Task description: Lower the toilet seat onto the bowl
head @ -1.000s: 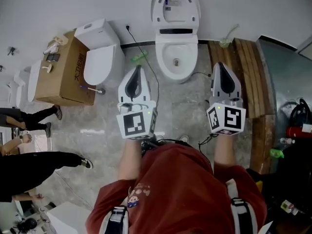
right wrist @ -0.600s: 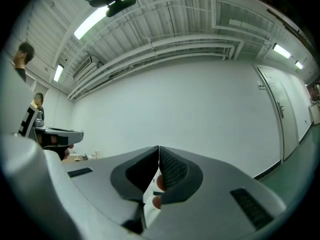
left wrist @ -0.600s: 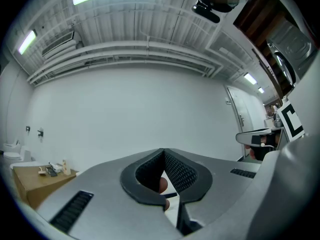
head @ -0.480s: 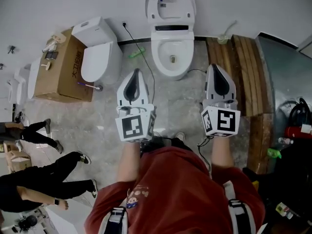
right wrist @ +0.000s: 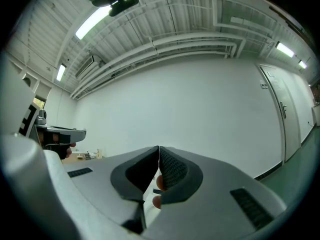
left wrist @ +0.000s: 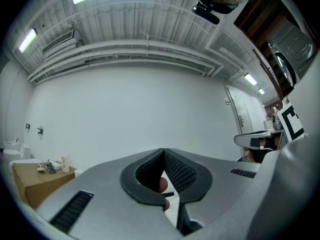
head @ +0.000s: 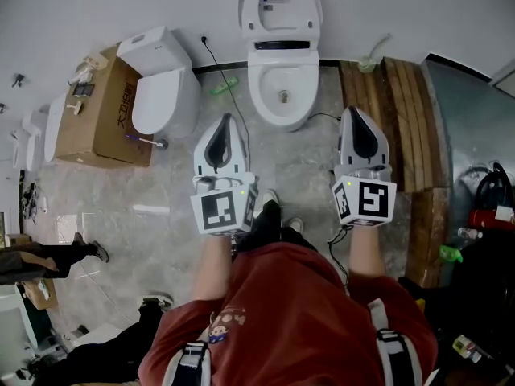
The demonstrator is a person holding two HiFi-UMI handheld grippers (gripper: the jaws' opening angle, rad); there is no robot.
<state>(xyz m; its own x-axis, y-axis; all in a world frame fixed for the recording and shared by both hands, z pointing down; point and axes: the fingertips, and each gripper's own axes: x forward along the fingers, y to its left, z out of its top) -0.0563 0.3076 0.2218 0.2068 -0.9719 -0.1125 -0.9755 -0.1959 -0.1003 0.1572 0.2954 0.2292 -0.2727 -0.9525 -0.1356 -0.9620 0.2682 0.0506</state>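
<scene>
A white toilet stands against the far wall in the head view, its seat and lid (head: 280,6) raised upright over the open bowl (head: 282,95). My left gripper (head: 226,119) hovers over the floor short of the bowl and to its left, jaws shut on nothing. At the same distance on the bowl's right is my right gripper (head: 356,109), also shut and empty. Neither touches the toilet. In the left gripper view, the left gripper (left wrist: 163,151) points at a bare white wall. The right gripper (right wrist: 158,149), in its own view, faces that wall too.
A second white toilet (head: 161,95) and a cardboard box (head: 96,111) stand at the left. A black cable (head: 233,79) runs across the marble floor. Wooden planks (head: 402,111) lie at the right. A bystander's legs (head: 56,256) show at the lower left.
Both grippers have edged slightly nearer the toilet, still shut. The wearer's foot has stepped forward between them. The bystanders at the left have walked toward the bottom of the view.
</scene>
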